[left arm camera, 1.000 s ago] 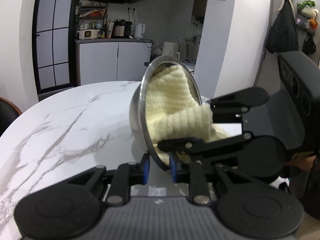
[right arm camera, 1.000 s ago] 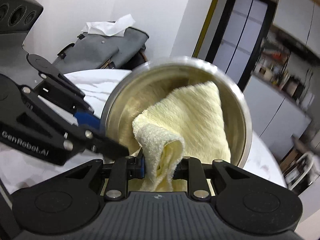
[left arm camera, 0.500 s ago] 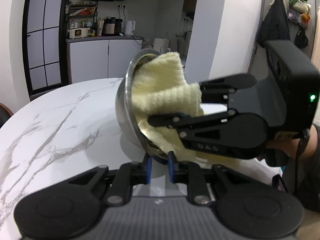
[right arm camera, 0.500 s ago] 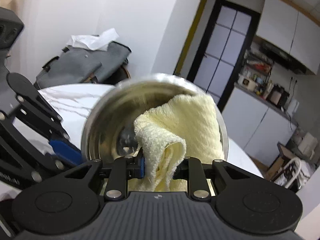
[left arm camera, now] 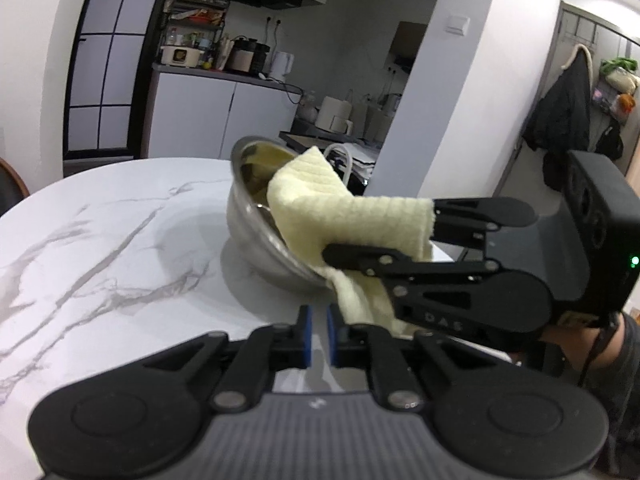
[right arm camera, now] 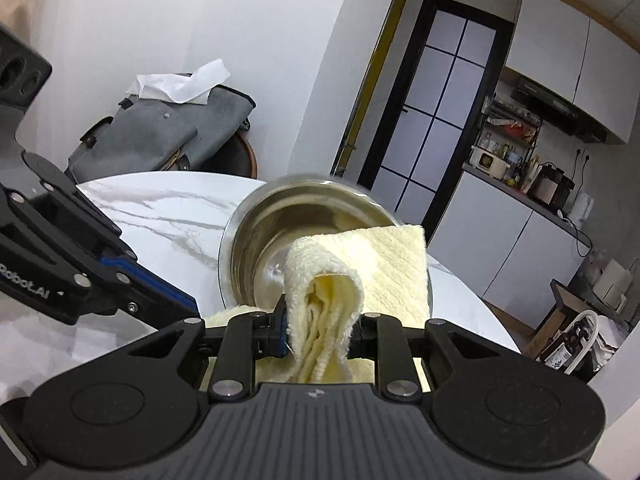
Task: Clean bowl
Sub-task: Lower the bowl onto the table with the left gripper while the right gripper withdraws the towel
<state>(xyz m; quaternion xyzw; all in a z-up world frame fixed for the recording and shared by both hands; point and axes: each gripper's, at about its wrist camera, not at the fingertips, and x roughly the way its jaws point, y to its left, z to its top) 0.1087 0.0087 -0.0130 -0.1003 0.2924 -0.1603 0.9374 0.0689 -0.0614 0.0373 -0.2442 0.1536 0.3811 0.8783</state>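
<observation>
A steel bowl (left arm camera: 256, 236) lies tilted on the white marble table (left arm camera: 100, 240), its mouth toward my right gripper. That right gripper (left arm camera: 380, 232) is shut on a folded yellow cloth (left arm camera: 344, 216), which trails from inside the bowl over its rim. In the right wrist view the cloth (right arm camera: 384, 264) bunches between the pads of the right gripper (right arm camera: 320, 324), with the bowl (right arm camera: 264, 240) just beyond. My left gripper (left arm camera: 318, 332) sits a little short of the bowl, its jaws closed to a narrow slit with nothing between them. From the right wrist, the left gripper (right arm camera: 176, 300) shows beside the bowl.
A grey bag (right arm camera: 168, 132) topped with white tissue rests on a chair behind the table. Kitchen cabinets and a cluttered counter (left arm camera: 224, 76) stand farther back. A person's sleeve (left arm camera: 600, 352) shows behind the right gripper. The table's round edge (right arm camera: 472, 296) curves close behind the bowl.
The left gripper let go of the bowl's rim and its jaws closed. The bowl dropped from a steep tilt to lie lower on the table. The cloth now hangs partly out.
</observation>
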